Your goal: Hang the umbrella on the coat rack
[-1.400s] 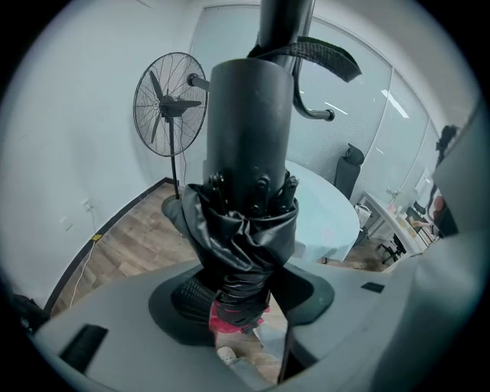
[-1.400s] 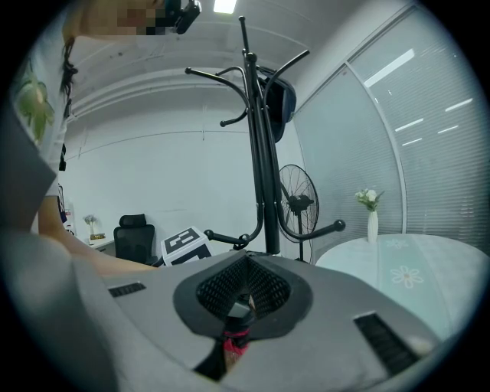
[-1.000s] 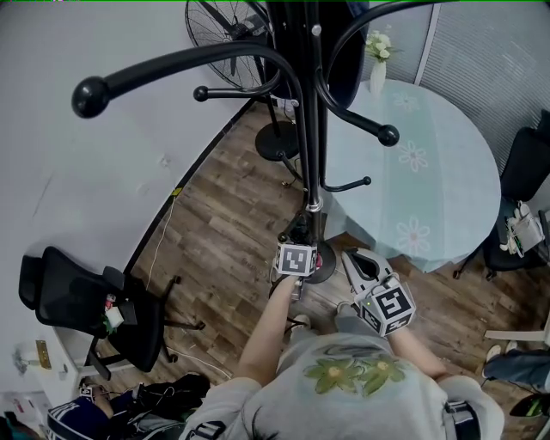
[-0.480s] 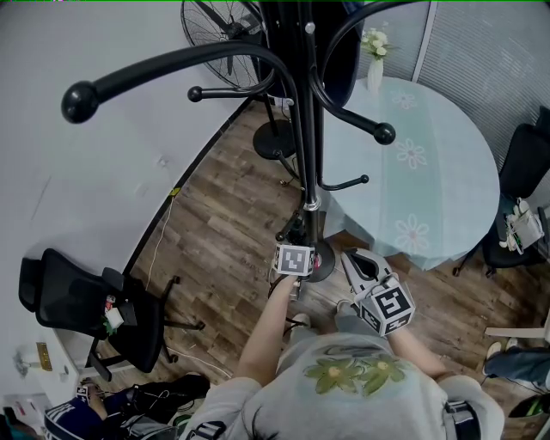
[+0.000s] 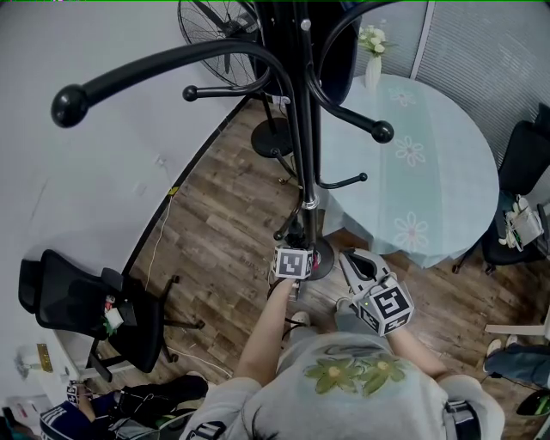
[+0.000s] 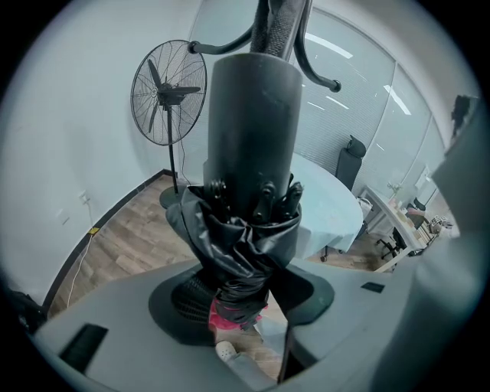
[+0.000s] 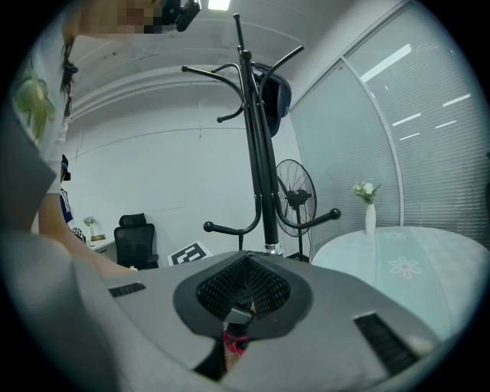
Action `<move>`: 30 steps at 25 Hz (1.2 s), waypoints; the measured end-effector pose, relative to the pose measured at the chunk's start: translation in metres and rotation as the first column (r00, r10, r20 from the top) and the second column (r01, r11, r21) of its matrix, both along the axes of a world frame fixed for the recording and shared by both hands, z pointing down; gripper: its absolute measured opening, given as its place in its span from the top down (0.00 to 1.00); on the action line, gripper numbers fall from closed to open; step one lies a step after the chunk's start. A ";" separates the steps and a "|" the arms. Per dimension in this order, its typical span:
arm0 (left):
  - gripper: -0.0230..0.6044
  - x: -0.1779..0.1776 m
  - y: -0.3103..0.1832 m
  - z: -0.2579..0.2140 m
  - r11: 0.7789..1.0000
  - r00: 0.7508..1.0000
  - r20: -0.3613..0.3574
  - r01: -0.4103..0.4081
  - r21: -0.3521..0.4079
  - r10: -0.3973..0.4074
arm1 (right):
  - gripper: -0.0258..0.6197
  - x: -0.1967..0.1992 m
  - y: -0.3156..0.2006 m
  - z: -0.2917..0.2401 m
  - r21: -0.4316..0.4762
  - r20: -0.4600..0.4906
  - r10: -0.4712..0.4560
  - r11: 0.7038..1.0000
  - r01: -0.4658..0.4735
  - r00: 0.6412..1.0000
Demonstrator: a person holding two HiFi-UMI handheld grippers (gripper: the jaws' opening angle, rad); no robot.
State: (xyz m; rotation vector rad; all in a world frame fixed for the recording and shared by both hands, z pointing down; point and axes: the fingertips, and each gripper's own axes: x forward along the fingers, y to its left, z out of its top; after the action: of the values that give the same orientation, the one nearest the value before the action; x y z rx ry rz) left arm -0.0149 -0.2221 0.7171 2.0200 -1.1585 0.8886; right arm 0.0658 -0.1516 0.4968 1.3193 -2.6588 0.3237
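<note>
Gripping the folded black umbrella (image 6: pixel 249 222), the left gripper (image 6: pixel 242 292) has both jaws pressed on the bunched fabric. The umbrella stands upright with its smooth dark cylinder end up, low beside the pole of the coat rack (image 5: pixel 308 129) and on no hook. The right gripper (image 7: pixel 243 292) has its jaws drawn together and nothing gripped. A red scrap shows in the slit; I cannot tell what it is.

Writing: only square black-and-white patterns, one on each marker cube (image 5: pixel 292 262), and a green leaf print on the person's shirt (image 5: pixel 357 374).

Counts:
- One umbrella and one coat rack.
- Four ball-tipped arms clear in the head view.
- One standing fan (image 5: pixel 215 26).
- One round table (image 5: pixel 455 172) under a pale flower-print cloth.
- One white vase (image 5: pixel 371 73) with flowers on that table.
- Two black office chairs (image 5: pixel 82 305), one on each side of the room.
- One dark item (image 5: pixel 342 51) hanging high on the rack.

View differences:
- The left gripper view alone shows the grip and the rib tips; in the head view the cube covers it.
- The right gripper view alone shows the rack's whole height and the vase side-on.
- The head view alone shows both grippers close together near the rack's base on the wood floor (image 5: pixel 223 232).
</note>
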 end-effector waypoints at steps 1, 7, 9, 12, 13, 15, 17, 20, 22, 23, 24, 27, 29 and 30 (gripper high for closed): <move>0.64 0.000 0.000 0.002 1.000 1.000 -0.002 0.002 -0.001 -0.002 | 0.95 0.000 0.000 0.001 -0.002 -0.001 -0.001 1.000 0.001 1.000; 0.63 -0.002 -0.007 0.007 0.996 0.999 0.029 -0.015 0.088 0.012 | 0.95 -0.003 0.003 0.004 -0.013 -0.003 -0.013 1.000 0.013 1.000; 0.62 -0.002 -0.011 0.008 0.994 1.000 0.023 -0.023 0.108 0.020 | 0.95 -0.004 0.004 0.005 -0.016 -0.003 -0.018 1.000 0.018 1.000; 0.61 -0.001 -0.013 0.013 0.994 0.999 0.025 -0.031 0.103 0.029 | 0.95 -0.005 0.006 0.007 -0.021 -0.005 -0.024 0.999 0.024 1.000; 0.61 0.000 -0.013 0.013 0.994 0.999 0.031 -0.038 0.099 0.035 | 0.95 -0.005 0.006 0.007 -0.023 -0.005 -0.025 0.999 0.025 1.000; 0.56 0.001 -0.014 0.013 0.994 0.998 0.041 -0.049 0.093 0.045 | 0.95 -0.007 0.006 0.007 -0.025 -0.006 -0.030 0.999 0.030 1.000; 0.49 0.002 -0.015 0.012 0.995 0.998 0.037 -0.049 0.090 0.046 | 0.95 -0.009 0.006 0.006 -0.023 -0.007 -0.036 0.999 0.036 0.999; 0.46 0.001 -0.016 0.010 0.996 0.999 0.028 -0.042 0.084 0.040 | 0.95 -0.011 0.006 0.005 -0.021 -0.003 -0.042 0.999 0.042 0.999; 0.45 -0.001 -0.015 0.009 0.995 0.999 0.028 -0.041 0.087 0.039 | 0.95 -0.012 0.005 0.005 -0.019 -0.001 -0.045 0.999 0.045 0.999; 0.44 -0.003 -0.015 0.008 0.995 0.999 0.031 -0.038 0.092 0.035 | 0.95 -0.012 0.005 0.004 -0.018 0.000 -0.047 0.999 0.047 0.999; 0.43 -0.006 -0.014 0.007 0.995 0.999 0.032 -0.031 0.097 0.028 | 0.95 -0.013 0.004 0.004 -0.018 0.001 -0.049 0.999 0.049 0.999; 0.37 -0.016 -0.007 -0.003 0.994 1.000 0.017 0.004 0.112 -0.006 | 0.95 -0.015 0.005 0.006 -0.019 0.004 -0.056 0.998 0.056 0.998; 0.35 -0.023 -0.002 -0.013 0.991 1.000 0.004 0.029 0.129 -0.029 | 0.95 -0.016 0.004 0.006 -0.019 0.007 -0.062 0.998 0.062 0.998; 0.35 -0.027 0.000 -0.020 0.989 0.999 -0.001 0.038 0.143 -0.038 | 0.95 -0.017 0.004 0.006 -0.019 0.008 -0.064 0.998 0.064 0.998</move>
State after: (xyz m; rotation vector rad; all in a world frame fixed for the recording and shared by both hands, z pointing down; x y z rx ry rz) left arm -0.0420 -0.2221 0.6971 2.1039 -1.2900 0.8086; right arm 0.0487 -0.1474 0.5030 1.2265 -2.6906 0.3457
